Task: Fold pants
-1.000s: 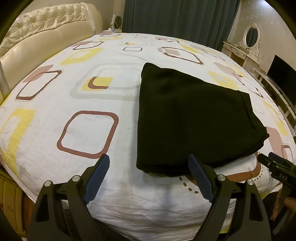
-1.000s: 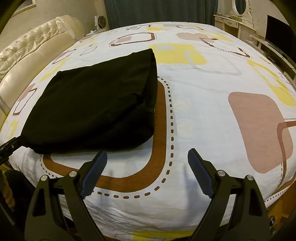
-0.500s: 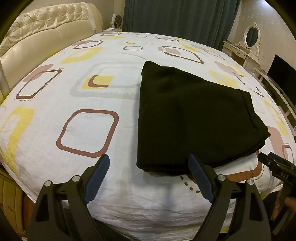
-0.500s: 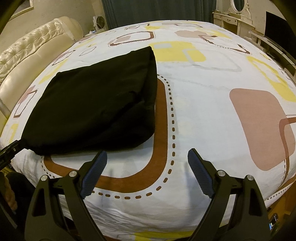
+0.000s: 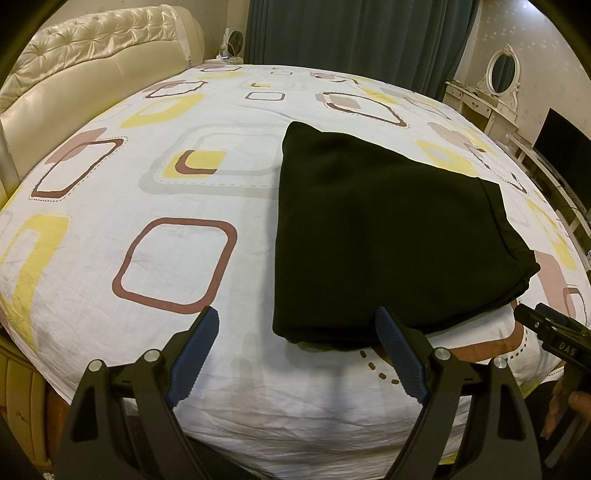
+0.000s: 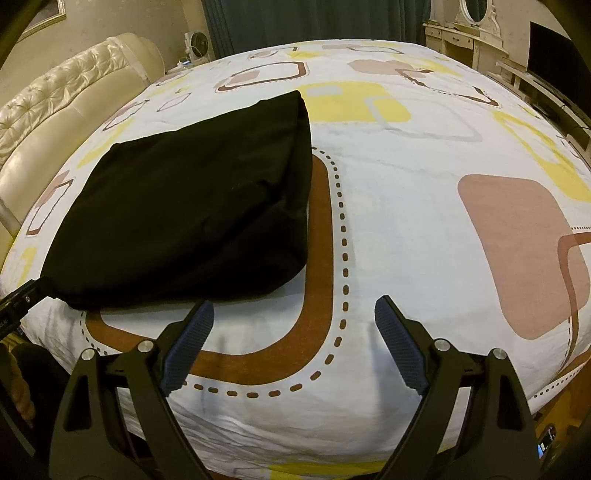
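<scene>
Nothing much has shifted since a second ago: both grippers hover at the near edge of the bed, and the pants lie where they lay. One pair of pants, black, folded into a thick flat bundle, rests on the patterned sheet near the front edge of the bed. Two grippers are up. Left gripper: jaws wide apart, nothing between them, its right finger just over the bundle's near edge. Right gripper: jaws also spread, empty, over bare sheet beside the bundle's right side. The bundle's long axis runs from the near edge away toward the far curtain, narrowing to a corner at the far end. One cream headboard stands left.
</scene>
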### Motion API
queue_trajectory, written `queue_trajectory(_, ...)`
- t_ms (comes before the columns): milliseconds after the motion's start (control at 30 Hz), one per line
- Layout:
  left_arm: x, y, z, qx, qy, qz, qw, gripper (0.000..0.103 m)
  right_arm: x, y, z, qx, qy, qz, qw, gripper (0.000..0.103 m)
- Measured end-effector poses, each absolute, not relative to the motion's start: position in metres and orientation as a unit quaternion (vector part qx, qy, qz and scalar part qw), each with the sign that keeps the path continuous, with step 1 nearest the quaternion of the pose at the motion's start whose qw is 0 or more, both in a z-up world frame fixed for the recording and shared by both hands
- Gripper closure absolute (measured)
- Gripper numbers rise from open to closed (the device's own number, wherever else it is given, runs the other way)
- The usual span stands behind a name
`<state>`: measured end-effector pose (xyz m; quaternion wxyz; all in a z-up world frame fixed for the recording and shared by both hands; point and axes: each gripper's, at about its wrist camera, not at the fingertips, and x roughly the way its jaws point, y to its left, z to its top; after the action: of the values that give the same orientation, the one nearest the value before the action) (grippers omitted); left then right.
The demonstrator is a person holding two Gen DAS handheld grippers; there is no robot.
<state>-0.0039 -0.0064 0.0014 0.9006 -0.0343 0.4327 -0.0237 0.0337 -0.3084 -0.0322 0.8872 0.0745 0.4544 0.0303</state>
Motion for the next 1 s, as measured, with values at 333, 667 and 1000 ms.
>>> queue_trajectory(333, -0.0040, -0.0062, 0.0014, -0.034, 0.432, -0.024, 0.901, 0.017, 0.0335, -0.3081, -0.0323, 0.075, 0.455, 0.030, 0.887, 0.014)
queue_trajectory(667, -0.0043, -0.0066, 0.0012, -0.032, 0.432, -0.023, 0.901, 0.017, 0.0331, -0.3075, -0.0325, 0.073, 0.455, 0.030, 0.887, 0.014)
queue_trajectory(1000, -0.0046, -0.0056, 0.0018, -0.029, 0.431, -0.024, 0.902, 0.017, 0.0334, -0.3088, -0.0338, 0.073, 0.454, 0.029, 0.887, 0.014)
